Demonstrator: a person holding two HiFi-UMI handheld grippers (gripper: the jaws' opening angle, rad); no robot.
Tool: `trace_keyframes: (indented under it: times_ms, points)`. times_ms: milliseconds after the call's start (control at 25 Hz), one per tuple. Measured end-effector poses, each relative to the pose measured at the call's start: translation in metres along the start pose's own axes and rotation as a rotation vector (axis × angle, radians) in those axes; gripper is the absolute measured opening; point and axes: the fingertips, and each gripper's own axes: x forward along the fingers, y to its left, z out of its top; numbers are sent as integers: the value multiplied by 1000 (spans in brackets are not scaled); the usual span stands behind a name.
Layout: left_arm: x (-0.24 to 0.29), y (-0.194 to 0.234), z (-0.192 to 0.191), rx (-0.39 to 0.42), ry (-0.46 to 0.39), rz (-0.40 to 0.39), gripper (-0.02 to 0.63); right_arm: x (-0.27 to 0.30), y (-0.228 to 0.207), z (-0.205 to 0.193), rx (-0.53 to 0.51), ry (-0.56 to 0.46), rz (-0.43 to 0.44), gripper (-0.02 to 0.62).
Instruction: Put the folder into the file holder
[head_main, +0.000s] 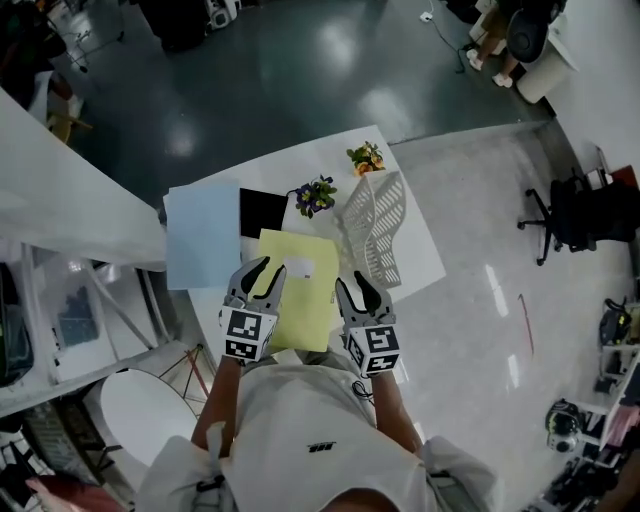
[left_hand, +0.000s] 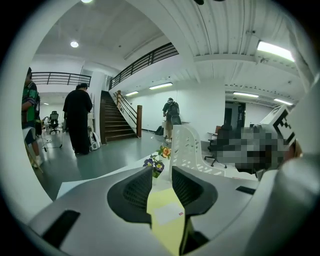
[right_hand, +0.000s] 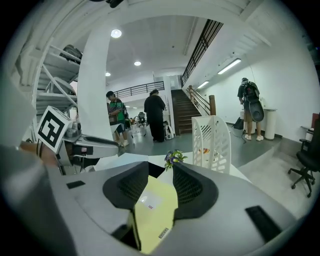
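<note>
A yellow folder (head_main: 300, 300) with a white label lies flat on the white table (head_main: 425, 255). Right of it a white slotted file holder (head_main: 375, 225) stands on the table. My left gripper (head_main: 264, 272) hovers over the folder's left edge and my right gripper (head_main: 357, 287) over its right edge. In the left gripper view the jaws (left_hand: 161, 172) stand close together with only a narrow slit, and the folder (left_hand: 167, 225) shows below, unclamped. The right gripper view shows the same: jaws (right_hand: 161, 167) nearly together, the folder (right_hand: 152, 210) beneath, the file holder (right_hand: 216, 142) ahead.
A light blue folder (head_main: 203, 235) and a black sheet (head_main: 262, 210) lie left of the yellow one. Purple flowers (head_main: 315, 195) and orange flowers (head_main: 366, 157) stand at the table's far side. An office chair (head_main: 560, 215) is off to the right. People (left_hand: 77, 117) stand in the hall beyond.
</note>
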Motion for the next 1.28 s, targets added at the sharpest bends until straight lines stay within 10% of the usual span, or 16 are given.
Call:
trace_keyframes:
  times_ms: [600, 1280]
  points:
    - [33, 27, -72, -74, 218, 82, 179, 41, -9, -47, 26, 154, 138, 156]
    - [59, 54, -164, -239, 425, -79, 340, 67, -9, -118, 49, 311, 0, 156]
